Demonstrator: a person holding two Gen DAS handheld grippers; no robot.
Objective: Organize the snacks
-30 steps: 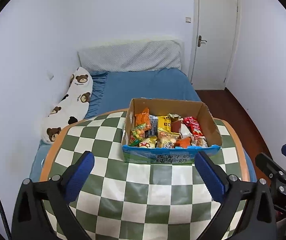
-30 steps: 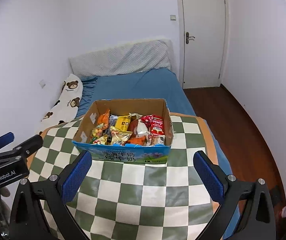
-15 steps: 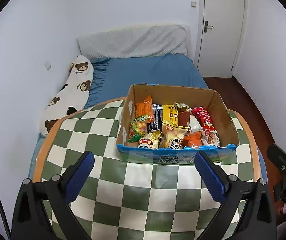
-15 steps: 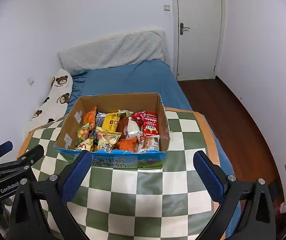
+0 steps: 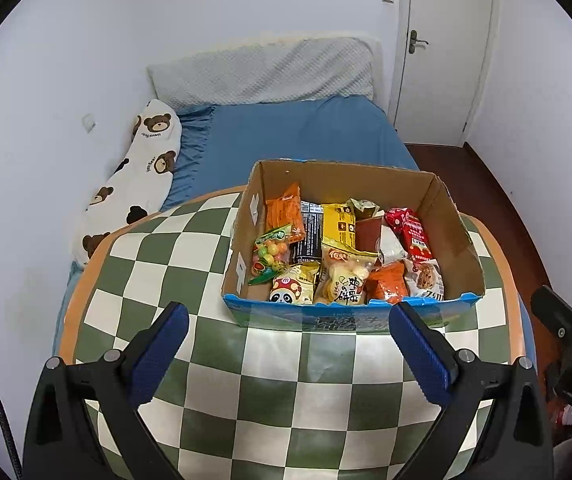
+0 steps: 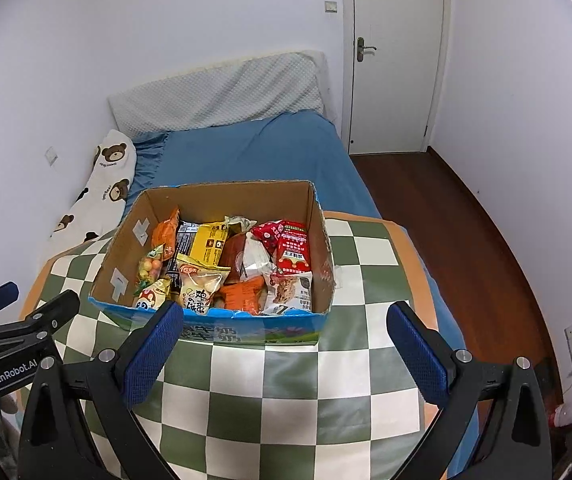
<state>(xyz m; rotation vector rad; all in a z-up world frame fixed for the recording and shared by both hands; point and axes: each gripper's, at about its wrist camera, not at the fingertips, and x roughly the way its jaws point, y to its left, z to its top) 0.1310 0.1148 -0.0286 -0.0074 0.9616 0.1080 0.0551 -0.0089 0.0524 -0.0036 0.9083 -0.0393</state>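
An open cardboard box point(image 5: 458, 236) point(image 6: 126, 248) with a blue printed front stands on a round table covered in a green-and-white checked cloth point(image 5: 270, 392) point(image 6: 286, 392). Several snack packets fill it: an orange bag point(image 5: 284, 212), a yellow pack point(image 5: 338, 220), a red pack point(image 5: 412, 232) point(image 6: 292, 246), a candy bag point(image 5: 270, 250). My left gripper point(image 5: 284, 334) hangs open just short of the box front, nothing between its fingers. My right gripper point(image 6: 284, 332) is open too, its left pad over the box's front edge. Each gripper shows at the side of the other's view.
Behind the table lies a bed with a blue sheet point(image 5: 298, 136) point(image 6: 254, 152), a grey headboard cushion point(image 5: 262, 72) and a bear-print pillow point(image 5: 138, 184) along the left wall. A white door point(image 6: 396, 56) and dark wooden floor point(image 6: 466, 232) are at the right.
Both grippers have moved forward and tilted down toward the box, which now looks larger and nearer. Both stay open and hold nothing.
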